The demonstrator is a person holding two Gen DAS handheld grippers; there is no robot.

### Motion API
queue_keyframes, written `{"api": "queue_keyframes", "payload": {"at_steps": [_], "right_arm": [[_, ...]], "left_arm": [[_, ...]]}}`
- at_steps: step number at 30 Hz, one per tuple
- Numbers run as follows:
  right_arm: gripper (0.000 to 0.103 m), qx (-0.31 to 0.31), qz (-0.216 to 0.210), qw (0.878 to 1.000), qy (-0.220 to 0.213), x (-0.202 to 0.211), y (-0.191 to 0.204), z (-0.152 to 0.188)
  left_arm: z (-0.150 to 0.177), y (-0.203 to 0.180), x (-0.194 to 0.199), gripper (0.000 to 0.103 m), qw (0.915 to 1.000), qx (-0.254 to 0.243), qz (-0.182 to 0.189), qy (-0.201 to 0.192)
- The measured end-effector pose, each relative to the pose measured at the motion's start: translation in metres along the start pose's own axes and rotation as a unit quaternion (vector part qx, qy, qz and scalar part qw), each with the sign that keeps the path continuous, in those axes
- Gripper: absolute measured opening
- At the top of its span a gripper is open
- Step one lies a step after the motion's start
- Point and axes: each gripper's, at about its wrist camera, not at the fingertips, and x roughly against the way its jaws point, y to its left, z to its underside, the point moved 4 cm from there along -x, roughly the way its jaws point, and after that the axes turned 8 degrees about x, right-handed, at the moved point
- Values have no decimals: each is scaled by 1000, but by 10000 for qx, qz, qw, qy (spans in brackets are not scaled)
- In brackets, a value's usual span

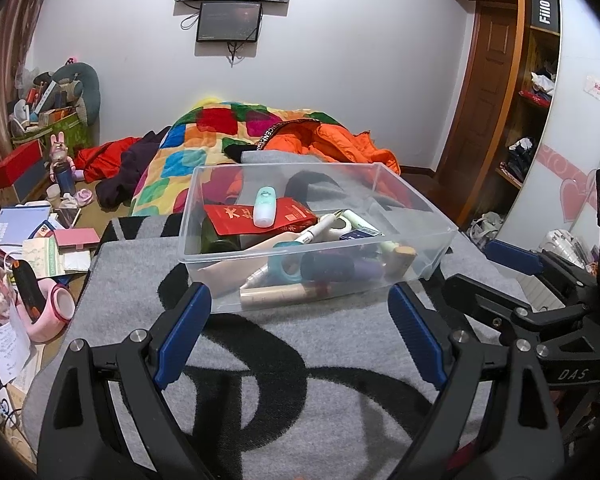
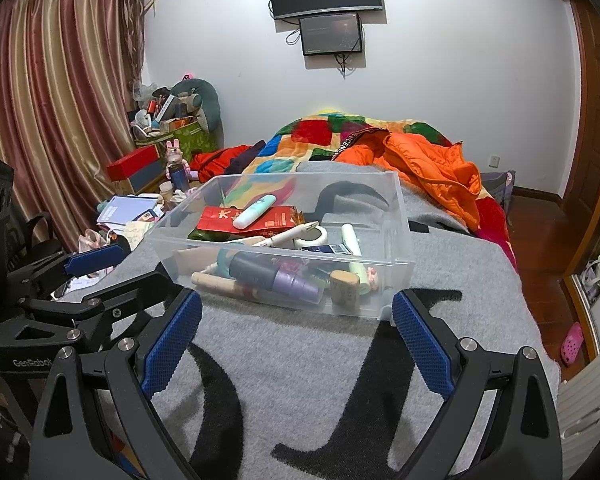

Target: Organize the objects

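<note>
A clear plastic bin (image 1: 412, 196) (image 2: 402, 216) stands on the grey blanket (image 1: 300, 344) (image 2: 300, 344) of a bed. Inside lie a red packet (image 1: 236, 216) (image 2: 220, 216), a mint-green tube (image 1: 264, 206) (image 2: 256, 206), a white pen (image 1: 320, 230) (image 2: 288, 236), a cork (image 1: 404, 258) (image 2: 344, 284), a purple bottle (image 2: 296, 284) and several other small items. My left gripper (image 1: 300, 300) is open just short of the bin's near wall, nothing between its blue pads. My right gripper (image 2: 296, 308) is likewise open before the bin. Each gripper shows at the other view's edge.
Beyond the bin lie a patchwork quilt (image 1: 188, 156) (image 2: 284, 148) and an orange jacket (image 1: 340, 144) (image 2: 432, 164). Left of the bed, the floor holds books, papers, a pink tape dispenser (image 1: 56, 312) and boxes (image 1: 16, 168). A wooden wardrobe (image 1: 516, 120) stands at right.
</note>
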Motion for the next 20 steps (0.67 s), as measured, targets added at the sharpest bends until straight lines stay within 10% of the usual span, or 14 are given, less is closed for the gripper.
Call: {"api": "queue_keyframes", "payload": {"at_steps": [20], "right_arm": [[95,-71,-40,10000,13,1,-3,0]], "left_arm": [[2,0,1,91,10000,38,-5,4]]}}
